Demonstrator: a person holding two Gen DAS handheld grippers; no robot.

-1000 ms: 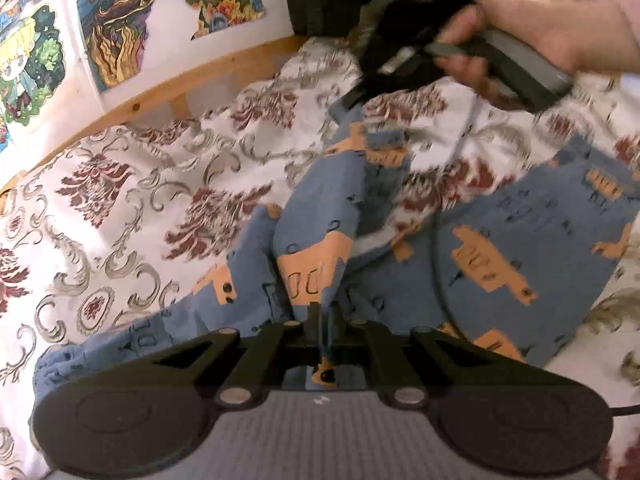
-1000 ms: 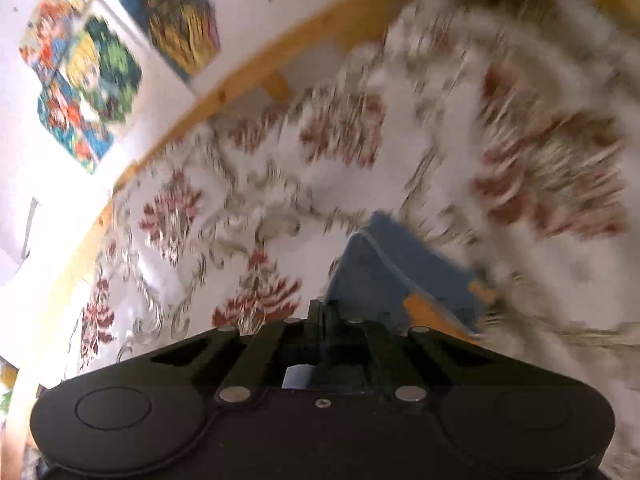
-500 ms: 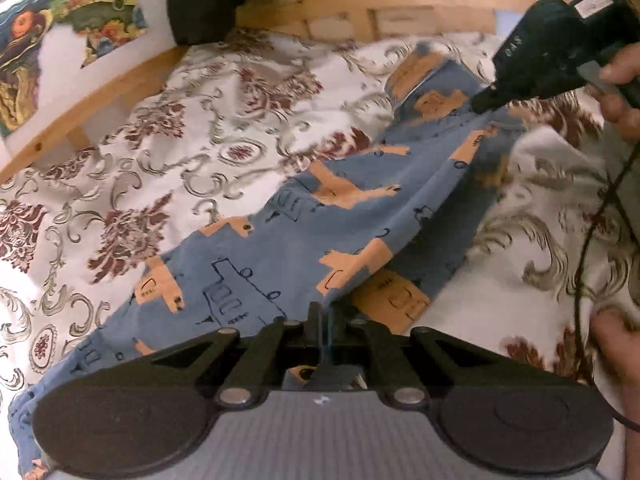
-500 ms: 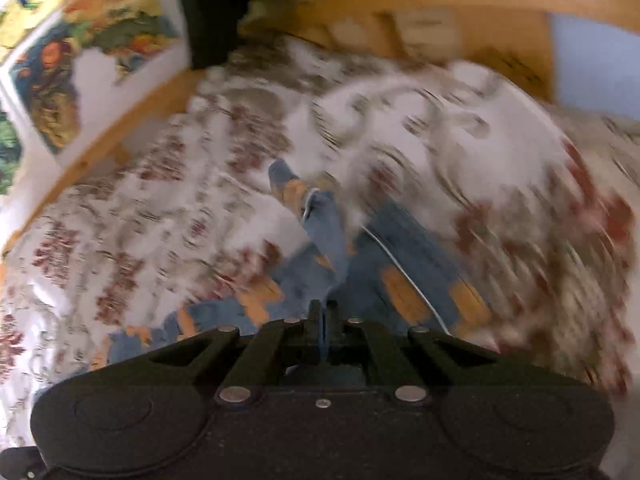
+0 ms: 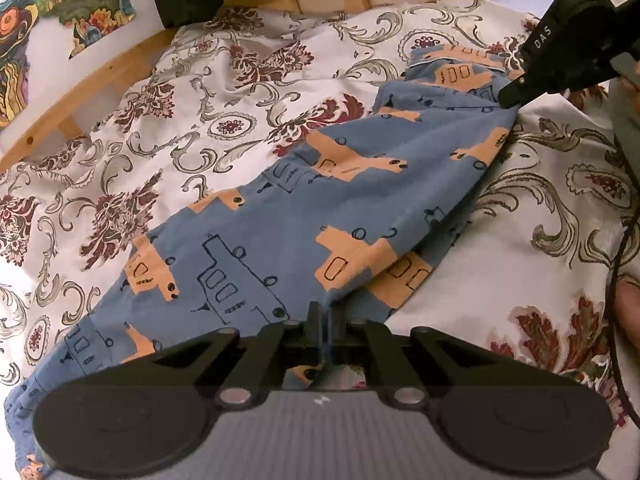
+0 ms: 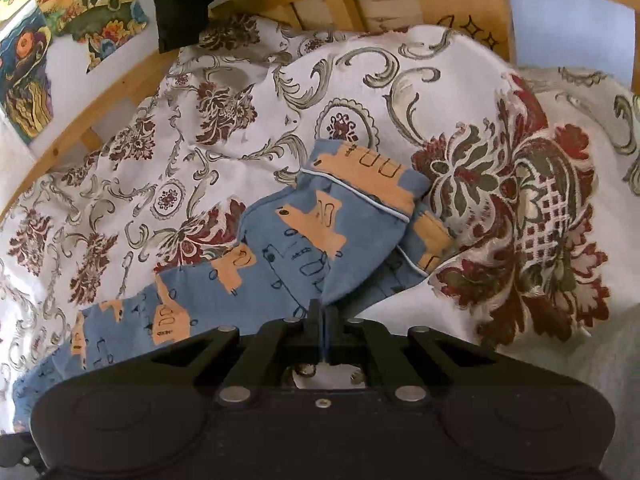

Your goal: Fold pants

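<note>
Your left gripper (image 5: 322,316) and right gripper (image 6: 322,312) each pinch the blue truck-print cotton pants (image 5: 280,220), stretched lengthwise between them.

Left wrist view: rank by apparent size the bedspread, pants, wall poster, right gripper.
1. bedspread, fills most of the frame.
2. pants, stretched across the bed.
3. right gripper and wall poster: look similar, both cut off by the frame edge, so unranked.

A fold of the blue pants (image 6: 288,264) is pinched between the closed fingers of the right gripper (image 6: 323,312), above the patterned bedspread (image 6: 248,136).
</note>
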